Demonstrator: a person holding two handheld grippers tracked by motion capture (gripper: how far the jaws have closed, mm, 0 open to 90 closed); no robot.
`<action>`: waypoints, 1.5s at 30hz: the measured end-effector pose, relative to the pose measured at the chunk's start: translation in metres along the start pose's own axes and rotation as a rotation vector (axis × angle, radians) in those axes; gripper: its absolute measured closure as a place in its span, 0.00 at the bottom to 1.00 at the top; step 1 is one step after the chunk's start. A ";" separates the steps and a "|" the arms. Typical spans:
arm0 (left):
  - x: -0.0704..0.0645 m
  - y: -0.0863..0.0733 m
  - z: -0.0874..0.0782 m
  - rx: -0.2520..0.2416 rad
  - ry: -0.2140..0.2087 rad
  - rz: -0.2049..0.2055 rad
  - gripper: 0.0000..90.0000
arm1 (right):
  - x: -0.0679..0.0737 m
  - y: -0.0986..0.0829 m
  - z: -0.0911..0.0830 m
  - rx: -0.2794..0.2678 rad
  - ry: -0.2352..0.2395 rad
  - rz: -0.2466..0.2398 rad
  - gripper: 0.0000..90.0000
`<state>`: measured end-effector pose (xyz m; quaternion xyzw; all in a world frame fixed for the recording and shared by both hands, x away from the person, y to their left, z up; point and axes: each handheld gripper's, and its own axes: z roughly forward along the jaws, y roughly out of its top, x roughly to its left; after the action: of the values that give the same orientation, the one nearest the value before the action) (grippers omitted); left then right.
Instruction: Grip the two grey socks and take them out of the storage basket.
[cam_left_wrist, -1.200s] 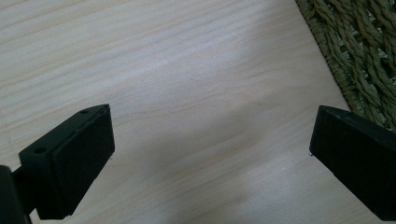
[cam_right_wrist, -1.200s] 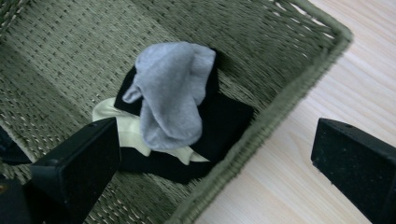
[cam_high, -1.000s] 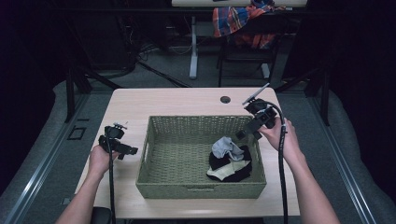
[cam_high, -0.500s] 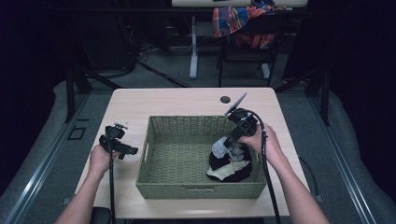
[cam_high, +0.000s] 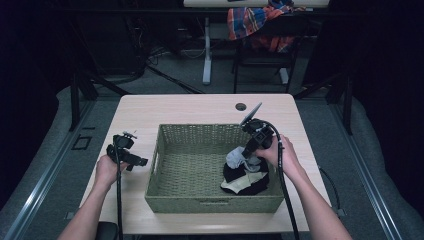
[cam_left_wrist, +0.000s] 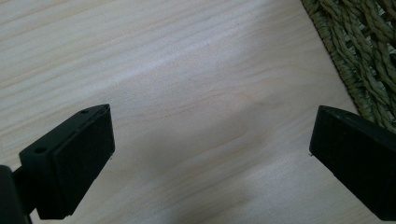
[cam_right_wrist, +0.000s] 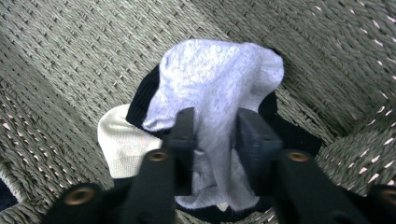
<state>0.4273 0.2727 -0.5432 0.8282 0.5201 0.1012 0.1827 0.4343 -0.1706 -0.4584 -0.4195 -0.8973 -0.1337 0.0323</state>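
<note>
A green woven basket (cam_high: 165, 170) stands on the table and holds a small pile: a light grey sock (cam_high: 235, 158) on top of black cloth (cam_high: 252, 184) and a cream piece (cam_high: 237, 185). My right gripper (cam_high: 248, 152) reaches into the basket's right side, shut on the grey sock (cam_right_wrist: 210, 84), whose fabric is pinched between the jaws. My left gripper (cam_high: 137, 162) hovers over the bare table left of the basket, jaws wide apart with nothing between them. The basket's wall (cam_left_wrist: 364, 51) edges the left gripper view.
The wooden table (cam_high: 195, 110) has a round cable hole (cam_high: 240, 106) near its back edge. Behind it stand a chair draped with plaid cloth (cam_high: 255, 20) and a desk leg (cam_high: 207, 50). Dark floor surrounds the table.
My right gripper has moved from the basket's back right corner down into the basket and closed on the grey sock. The left gripper has stayed put.
</note>
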 end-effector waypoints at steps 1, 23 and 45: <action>0.000 0.000 0.000 0.000 0.000 0.001 0.00 | 0.000 -0.001 0.001 -0.015 -0.001 0.018 0.86; 0.000 0.000 0.001 0.017 0.003 0.009 0.00 | 0.003 -0.011 -0.045 -0.119 -0.043 -0.003 0.91; 0.001 -0.002 0.000 0.014 0.007 0.007 0.00 | 0.006 -0.019 -0.083 -0.195 -0.065 -0.016 0.90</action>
<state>0.4263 0.2738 -0.5439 0.8308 0.5187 0.1011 0.1750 0.4118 -0.2000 -0.3817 -0.4177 -0.8838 -0.2070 -0.0390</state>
